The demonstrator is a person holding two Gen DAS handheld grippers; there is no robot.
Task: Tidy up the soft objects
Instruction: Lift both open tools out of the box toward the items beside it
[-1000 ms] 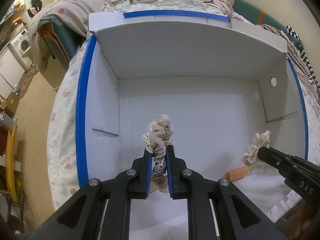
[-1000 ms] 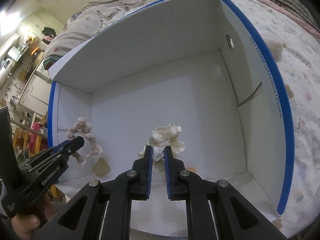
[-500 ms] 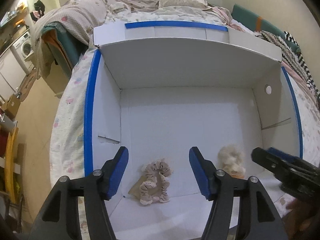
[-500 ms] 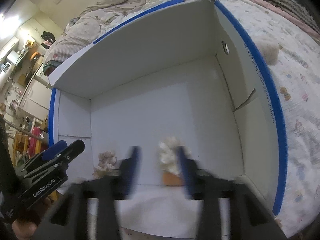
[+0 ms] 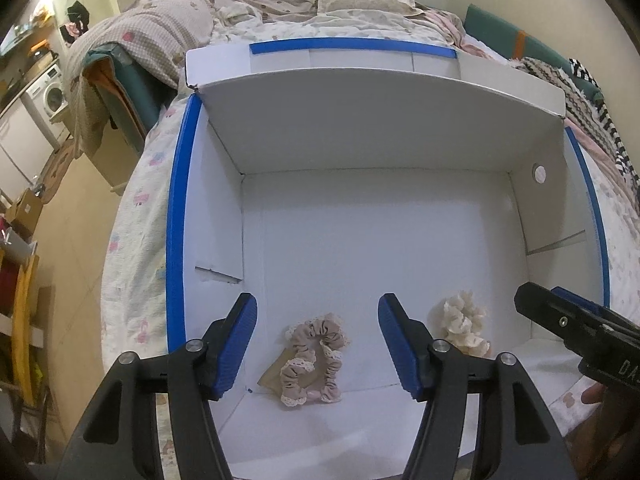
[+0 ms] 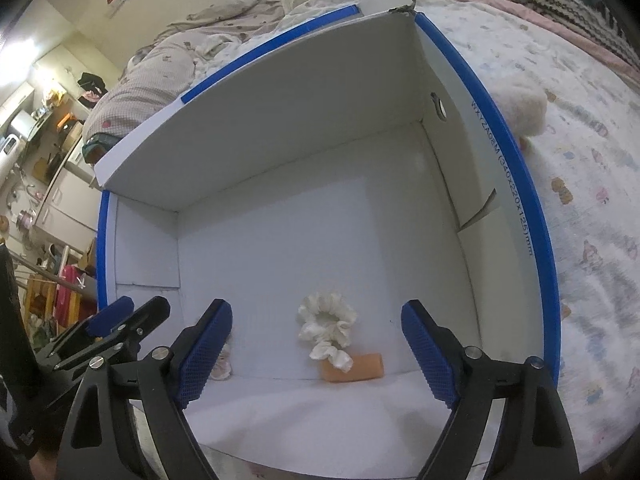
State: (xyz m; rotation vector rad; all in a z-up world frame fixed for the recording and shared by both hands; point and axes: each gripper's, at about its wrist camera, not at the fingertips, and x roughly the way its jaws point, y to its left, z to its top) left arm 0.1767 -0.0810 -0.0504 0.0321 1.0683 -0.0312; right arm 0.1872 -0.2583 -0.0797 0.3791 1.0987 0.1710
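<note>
While both tongs stand wide and empty, left gripper and right gripper hover over the box. Pink scrunchie near-left, cream scrunchie near-right, side by side, apparently sorted.

pink scrunchie: mostly hidden behind finger | orange tag: partly under cream scrunchie

Left hand-held gripper spread wide, blue-padded fingers well apart, nothing between them. Right hand-held gripper likewise spread wide, pads gripping nothing. Both angled downward side by side, each tip showing at the edge of the other's view. Bare fingertip glimpsed behind the right one.
</note>
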